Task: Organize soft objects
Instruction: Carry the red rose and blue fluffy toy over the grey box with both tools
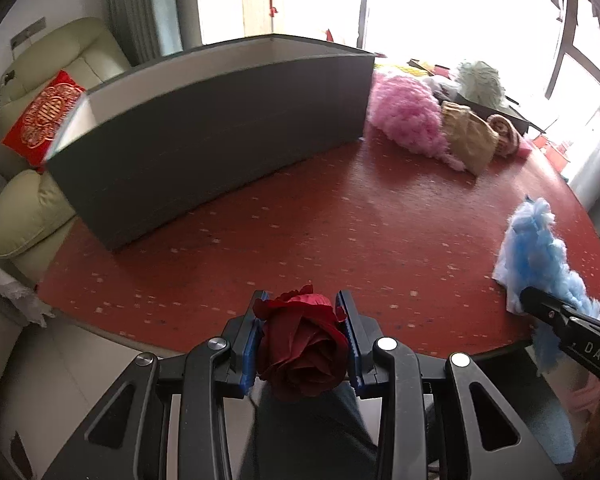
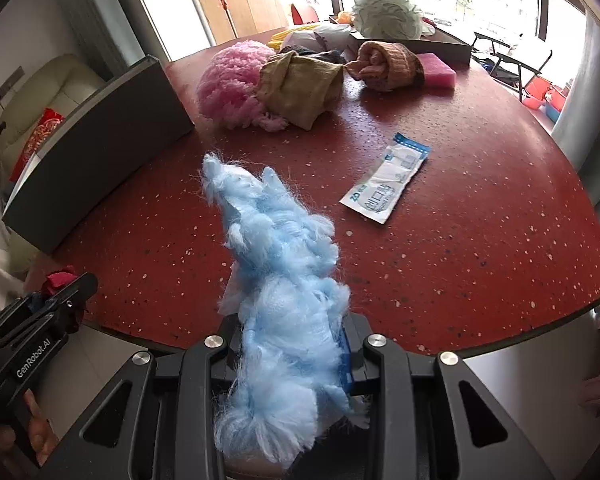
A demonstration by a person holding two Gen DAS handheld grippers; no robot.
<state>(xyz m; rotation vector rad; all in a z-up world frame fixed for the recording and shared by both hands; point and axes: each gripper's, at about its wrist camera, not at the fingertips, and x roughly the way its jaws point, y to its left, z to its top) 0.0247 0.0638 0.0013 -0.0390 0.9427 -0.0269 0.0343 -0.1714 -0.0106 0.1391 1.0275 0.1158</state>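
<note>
**Two hand-held grippers, each clamped on a soft object, at the near edge of a red speckled table.**

Left wrist view: the left gripper (image 1: 302,336) is seen clenched on a dark red fabric rose (image 1: 304,354), which is pressed between the blue pads (image 1: 350,344) just over the table (image 1: 340,220) edge. A grey open box (image 1: 204,136) is set at the far left; a pink fluffy ball (image 1: 404,114) and a tan cloth (image 1: 470,138) are placed beside its right end. Right wrist view: the right gripper (image 2: 292,360) is seen closed on a light-blue fluffy bundle (image 2: 284,280), which is held upward above the table. A white sachet (image 2: 386,178) is laid flat to its right, well apart from the pile, where a rolled knit item (image 2: 388,64) and a pink sponge (image 2: 436,69) are gathered.
</note>
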